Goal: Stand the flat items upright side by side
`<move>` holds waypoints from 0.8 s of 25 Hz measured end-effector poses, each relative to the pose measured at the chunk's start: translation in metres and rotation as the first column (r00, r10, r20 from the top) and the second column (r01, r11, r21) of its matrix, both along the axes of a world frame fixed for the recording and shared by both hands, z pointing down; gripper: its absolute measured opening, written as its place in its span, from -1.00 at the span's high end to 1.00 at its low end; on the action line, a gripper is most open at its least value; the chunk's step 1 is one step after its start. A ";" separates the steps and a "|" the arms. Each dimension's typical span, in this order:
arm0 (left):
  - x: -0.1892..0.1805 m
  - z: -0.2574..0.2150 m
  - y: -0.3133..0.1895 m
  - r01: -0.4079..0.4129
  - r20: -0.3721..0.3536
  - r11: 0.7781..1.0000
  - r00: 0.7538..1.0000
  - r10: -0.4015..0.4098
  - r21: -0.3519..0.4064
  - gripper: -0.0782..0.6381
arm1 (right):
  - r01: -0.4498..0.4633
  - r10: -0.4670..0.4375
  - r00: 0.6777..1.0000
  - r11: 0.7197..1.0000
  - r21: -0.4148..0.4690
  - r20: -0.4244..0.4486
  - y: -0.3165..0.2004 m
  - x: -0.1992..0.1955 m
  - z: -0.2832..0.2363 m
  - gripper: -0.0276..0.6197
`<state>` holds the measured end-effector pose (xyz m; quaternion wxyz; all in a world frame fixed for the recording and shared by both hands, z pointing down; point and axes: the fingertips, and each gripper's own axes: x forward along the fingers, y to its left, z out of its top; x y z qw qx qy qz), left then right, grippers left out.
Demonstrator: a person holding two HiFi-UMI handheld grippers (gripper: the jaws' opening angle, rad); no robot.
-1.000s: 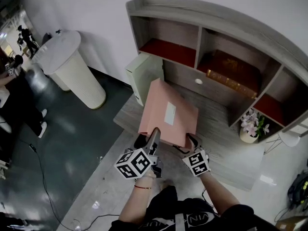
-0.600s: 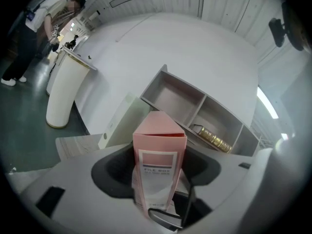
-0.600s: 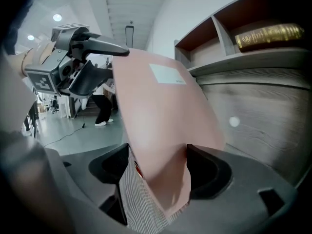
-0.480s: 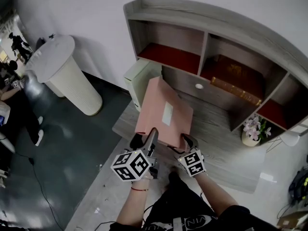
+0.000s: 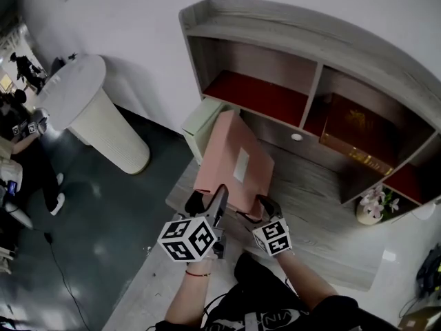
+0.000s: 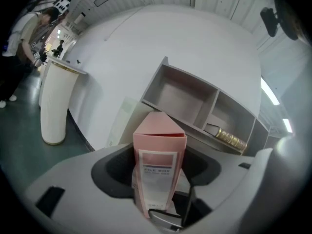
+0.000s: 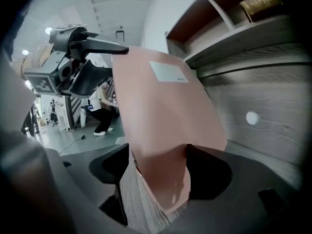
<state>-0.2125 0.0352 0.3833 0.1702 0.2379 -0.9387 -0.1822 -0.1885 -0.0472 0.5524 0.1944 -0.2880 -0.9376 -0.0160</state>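
L gripper [image 5: 210,203] and R gripper [image 5: 262,209] are both clamped on the near edge of the pink file box [image 5: 233,161]. This 2-point hold steadies it, tilted over the desk [image 5: 313,202]. Beyond, the green file box [image 5: 207,124] stands upright, prob. its intended neighbour.

green box [image 5: 203,124]: lower part hidden behind pink box [image 5: 233,164]
shelf [image 5: 289,27]: right end cut off by frame
label [image 6: 157,172]: small print unreadable
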 end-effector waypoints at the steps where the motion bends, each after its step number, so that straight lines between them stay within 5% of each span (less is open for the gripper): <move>1: -0.006 0.000 -0.001 -0.007 0.001 1.000 1.000 0.007 -0.011 0.01 | -0.005 0.005 1.000 1.000 -0.005 -0.005 0.000 -0.006 0.001 -0.24; 12: -0.027 0.006 0.012 -0.049 0.007 0.994 0.999 0.050 -0.097 0.01 | 0.018 -0.019 0.999 1.000 -0.021 -0.025 0.024 -0.039 0.010 -0.24; 20: -0.020 0.002 0.019 -0.092 -0.020 0.980 0.996 0.089 -0.176 0.01 | 0.045 -0.054 0.992 0.995 -0.084 -0.111 0.047 -0.023 0.011 -0.23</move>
